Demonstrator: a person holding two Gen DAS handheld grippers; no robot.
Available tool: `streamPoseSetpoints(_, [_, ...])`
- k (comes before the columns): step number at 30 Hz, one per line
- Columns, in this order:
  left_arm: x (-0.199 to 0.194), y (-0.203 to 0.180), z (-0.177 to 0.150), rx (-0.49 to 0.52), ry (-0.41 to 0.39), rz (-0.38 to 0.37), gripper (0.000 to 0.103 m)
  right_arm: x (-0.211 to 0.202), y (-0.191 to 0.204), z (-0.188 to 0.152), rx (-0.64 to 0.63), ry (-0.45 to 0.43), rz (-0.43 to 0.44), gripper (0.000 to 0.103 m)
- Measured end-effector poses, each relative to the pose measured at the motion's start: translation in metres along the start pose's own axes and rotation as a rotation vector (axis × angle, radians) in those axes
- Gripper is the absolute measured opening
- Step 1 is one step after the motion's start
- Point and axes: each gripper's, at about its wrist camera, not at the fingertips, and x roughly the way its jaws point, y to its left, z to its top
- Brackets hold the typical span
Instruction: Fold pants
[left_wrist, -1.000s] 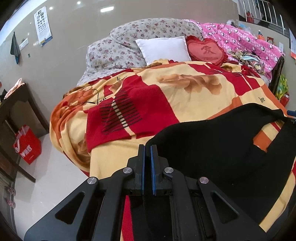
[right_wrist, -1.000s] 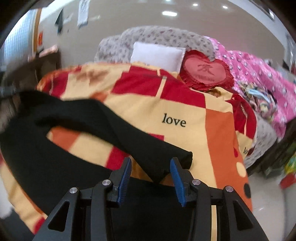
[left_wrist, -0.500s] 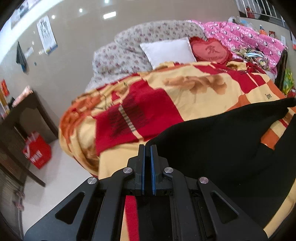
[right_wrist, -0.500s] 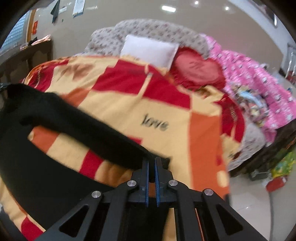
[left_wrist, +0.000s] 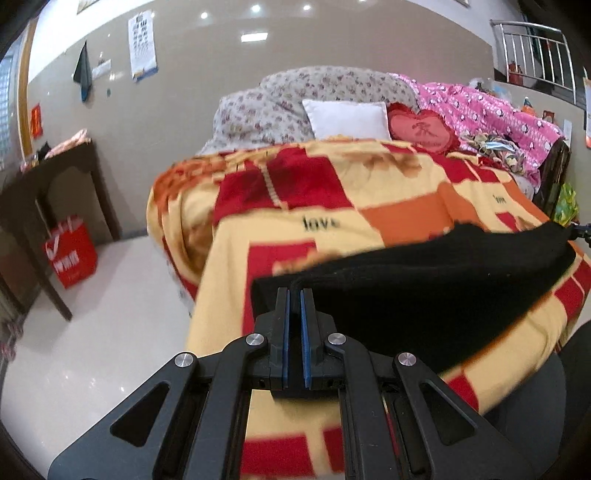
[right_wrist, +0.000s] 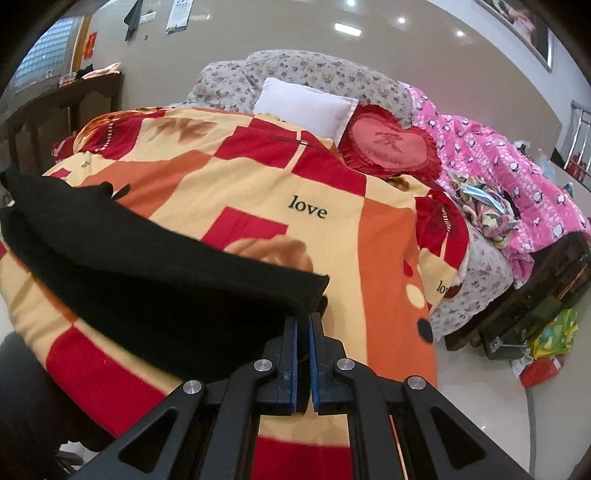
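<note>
The blanket (left_wrist: 369, 221) on the bed bears the word "love" printed in black, readable at 12 o'clock from the left tool (left_wrist: 295, 306) and again, smaller, toward 2 o'clock near the bed's edge; in the right wrist view the same word sits at 12 o'clock from the right tool (right_wrist: 303, 325). A heart cushion (right_wrist: 389, 146) by the white pillow (right_wrist: 306, 107) carries a Chinese character in darker red. On the wall hangs a chart (left_wrist: 142, 44) with rows of small marks too fine to read. A red shopping bag (left_wrist: 72, 256) with white lettering, blurred beyond reading, stands on the floor at 9 o'clock beside a dark worktop (left_wrist: 48, 173); its contents cannot be seen.

The black pants (left_wrist: 424, 288) lie across the near end of the bed on the blanket, a dark, matte, thick fabric stretched as a band between the two tools. The left tool's pads are pressed together, pinching one corner of the pants. The right tool is likewise pressed together, pinching the opposite corner, where two layers of cloth show at the edge (right_wrist: 317, 291).
</note>
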Motion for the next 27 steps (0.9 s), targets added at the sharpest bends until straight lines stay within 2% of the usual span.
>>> streamPoseSetpoints(4, [-0.003,-0.003,-0.022,-0.03,0.012,-0.011,0.004,0.0,0.0,-0.012,0.038,-0.005,-0.003,0.004])
streamPoseSetpoints(9, [-0.004,-0.003,-0.04,-0.032,0.028,-0.014,0.006,-0.005,0.007,-0.02,0.017,-0.015,-0.025,0.005])
streamPoseSetpoints(13, [-0.007,0.006,-0.051,-0.041,0.048,0.107,0.009,-0.003,0.009,-0.027,0.014,-0.007,-0.034,0.005])
streamPoseSetpoints(15, [-0.012,0.016,-0.049,-0.101,0.046,0.153,0.008,-0.001,0.011,-0.029,0.005,-0.008,-0.044,0.005])
streamPoseSetpoints(17, [-0.024,0.016,-0.041,-0.156,-0.006,0.104,0.009,0.0,0.014,-0.03,0.003,-0.009,-0.052,0.005])
streamPoseSetpoints(19, [-0.029,0.006,-0.034,-0.169,-0.036,0.001,0.009,0.0,0.013,-0.03,0.007,-0.012,-0.055,0.005])
streamPoseSetpoints(21, [-0.02,-0.016,-0.028,-0.162,-0.019,-0.121,0.009,0.0,0.013,-0.029,0.011,-0.011,-0.056,0.005])
streamPoseSetpoints(23, [-0.003,-0.033,-0.029,-0.131,0.011,-0.141,0.009,0.0,0.014,-0.029,0.011,-0.009,-0.059,0.005])
streamPoseSetpoints(25, [0.018,-0.037,-0.035,-0.131,0.058,-0.122,0.009,0.0,0.014,-0.029,0.012,-0.001,-0.058,0.005])
streamPoseSetpoints(26, [0.024,-0.036,-0.038,-0.135,0.066,-0.106,0.008,-0.001,0.014,-0.03,0.01,-0.001,-0.058,0.005])
streamPoseSetpoints(27, [0.024,-0.034,-0.04,-0.127,0.042,-0.093,0.008,0.0,0.014,-0.029,0.01,-0.002,-0.058,0.005])
